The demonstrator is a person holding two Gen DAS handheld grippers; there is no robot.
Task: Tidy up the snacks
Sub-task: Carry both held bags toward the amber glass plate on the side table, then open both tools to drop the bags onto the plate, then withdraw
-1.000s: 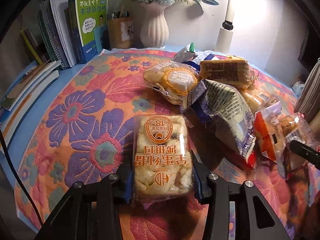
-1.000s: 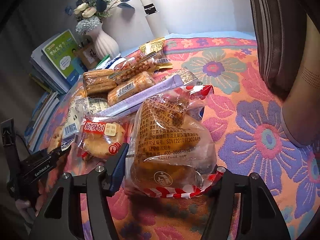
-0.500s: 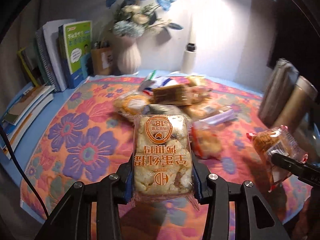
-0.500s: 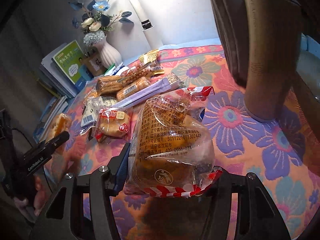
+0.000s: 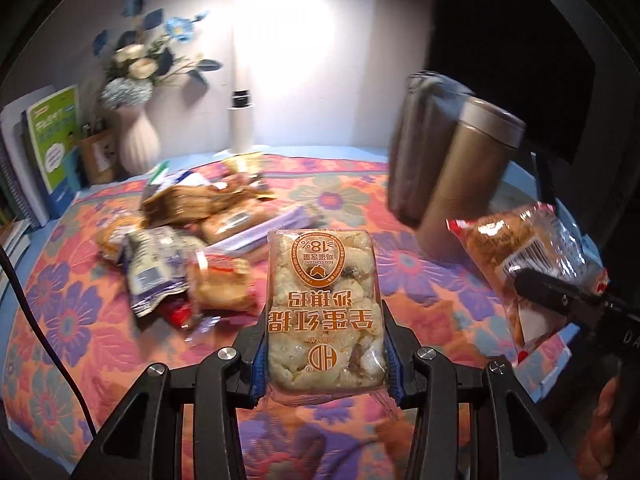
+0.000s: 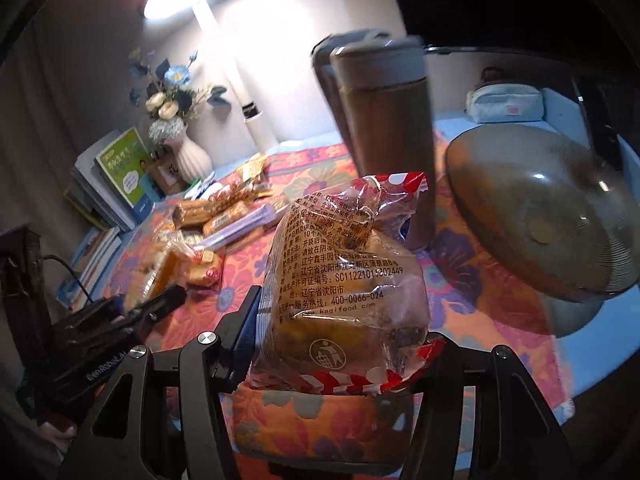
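Both packets have risen clear of the tabletop (image 5: 100, 336). Left hand-held gripper (image 5: 325, 354) clamps the cake packet (image 5: 325, 312); right hand-held gripper (image 6: 340, 344) clamps the bread packet (image 6: 344, 276), near the bowl (image 6: 540, 216).

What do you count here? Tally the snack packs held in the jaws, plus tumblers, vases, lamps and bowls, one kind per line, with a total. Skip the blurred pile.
Held snack packs: 2 (clear pack of pale puffs with orange print, clear bread pack with red-and-white edge)
Bronze metal tumbler: 1
White ribbed vase: 1
White desk lamp: 1
Dark glass bowl: 1
Total: 6
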